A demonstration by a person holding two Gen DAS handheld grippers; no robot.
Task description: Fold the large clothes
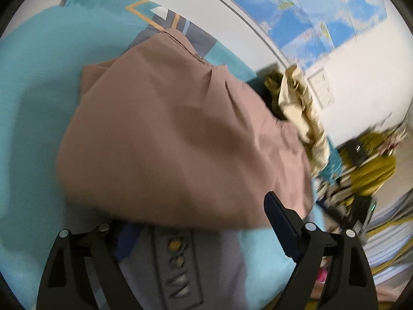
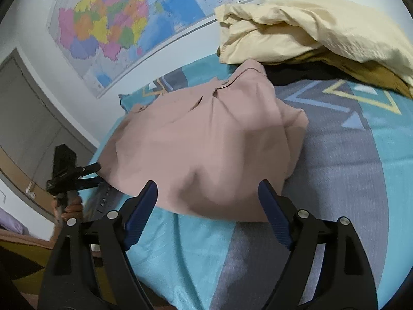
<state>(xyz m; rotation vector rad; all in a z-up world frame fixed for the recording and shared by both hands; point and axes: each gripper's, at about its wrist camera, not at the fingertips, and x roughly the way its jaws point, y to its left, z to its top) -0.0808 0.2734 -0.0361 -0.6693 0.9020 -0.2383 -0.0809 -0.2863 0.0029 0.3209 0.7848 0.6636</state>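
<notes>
Standing apart with nothing between them, the right gripper's (image 2: 207, 204) jaws hovered just before the folded pink garment (image 2: 206, 139) on the bed (image 2: 361, 170). The left gripper (image 1: 191, 222) gaped empty beside it. Beyond the garment lay a cream cloth (image 2: 309, 25).

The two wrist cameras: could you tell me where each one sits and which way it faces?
Left wrist: on the left gripper, looking down over the pink garment on the bedspread; only its open fingers show.
Right wrist: on the right gripper, facing the same garment from the other end; its open fingers, plus the left gripper and the hand holding it.
Shared: garment, bedspread, wall map, cream clothing.
</notes>
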